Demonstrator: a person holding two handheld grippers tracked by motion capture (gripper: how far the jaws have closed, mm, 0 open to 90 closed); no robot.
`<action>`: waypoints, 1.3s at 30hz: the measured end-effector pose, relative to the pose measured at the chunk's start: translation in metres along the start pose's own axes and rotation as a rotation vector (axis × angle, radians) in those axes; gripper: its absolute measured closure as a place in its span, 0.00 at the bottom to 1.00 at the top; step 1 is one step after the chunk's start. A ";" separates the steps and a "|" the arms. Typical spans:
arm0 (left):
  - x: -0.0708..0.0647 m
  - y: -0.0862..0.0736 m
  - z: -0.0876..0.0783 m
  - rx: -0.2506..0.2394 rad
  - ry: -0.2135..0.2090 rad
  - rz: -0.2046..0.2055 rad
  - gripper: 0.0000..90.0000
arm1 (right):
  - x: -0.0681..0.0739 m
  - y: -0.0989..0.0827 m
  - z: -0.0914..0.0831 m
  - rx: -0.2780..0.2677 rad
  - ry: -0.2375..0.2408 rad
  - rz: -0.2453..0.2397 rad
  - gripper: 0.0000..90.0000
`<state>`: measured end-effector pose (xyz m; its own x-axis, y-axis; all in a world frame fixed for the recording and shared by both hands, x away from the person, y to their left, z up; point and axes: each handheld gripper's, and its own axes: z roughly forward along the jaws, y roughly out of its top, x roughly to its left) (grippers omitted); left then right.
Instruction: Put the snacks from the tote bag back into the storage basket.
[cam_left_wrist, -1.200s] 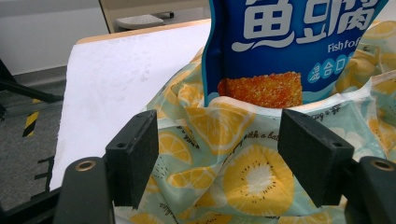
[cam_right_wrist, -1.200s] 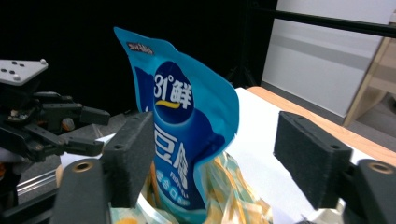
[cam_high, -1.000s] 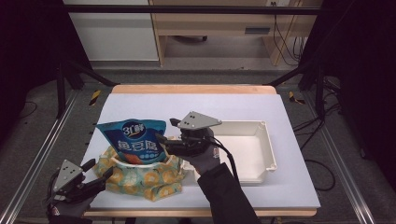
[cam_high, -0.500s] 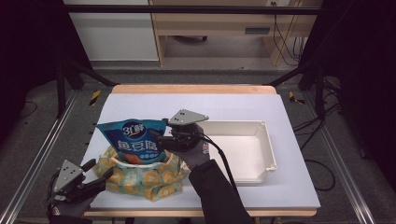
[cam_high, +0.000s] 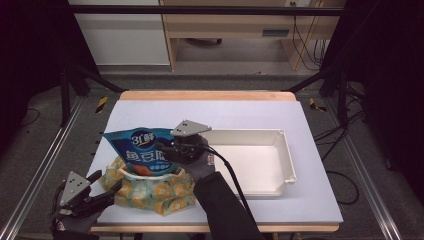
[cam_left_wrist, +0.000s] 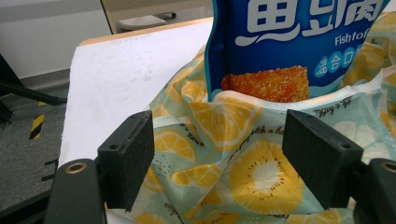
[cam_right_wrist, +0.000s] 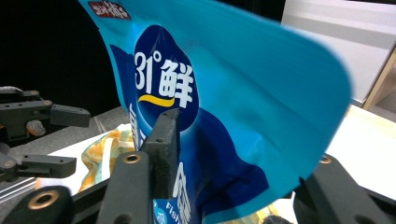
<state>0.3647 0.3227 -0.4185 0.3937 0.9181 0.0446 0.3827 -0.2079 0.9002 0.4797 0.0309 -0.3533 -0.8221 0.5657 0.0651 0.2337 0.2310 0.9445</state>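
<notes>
1. A blue snack bag (cam_high: 141, 152) is seen standing upright in a lemon-print cloth pouch (cam_high: 150, 189) at the near left of the white table (cam_high: 260, 112).
2. The right gripper (cam_high: 167, 149) is placed at the bag's right edge; in the right gripper view the bag (cam_right_wrist: 224, 116) lies between the jaws, the left pad pressed to its face. The jaws have just been closing on it.
3. The left gripper (cam_high: 107, 192) is held at the pouch's near left corner; its jaws are spread wide, with pouch fabric (cam_left_wrist: 224, 158) lying between them, ungripped.
4. A white tray (cam_high: 280, 160) is set just right of the pouch.
</notes>
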 end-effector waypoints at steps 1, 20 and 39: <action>0.000 0.000 0.000 0.002 0.000 0.003 0.26 | 0.000 -0.001 0.002 0.002 0.003 0.001 0.63; 0.000 0.000 0.002 0.015 -0.008 0.002 0.26 | -0.008 -0.003 0.003 0.008 0.107 0.051 0.91; 0.000 0.000 0.003 0.018 -0.012 -0.004 0.27 | -0.001 -0.005 0.001 -0.015 0.162 0.053 0.99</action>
<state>0.3671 0.3219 -0.4203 0.4024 0.9148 0.0356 0.3989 -0.2102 0.8926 0.4802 0.0294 -0.3579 -0.8821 0.4415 0.1645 0.2721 0.1923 0.9429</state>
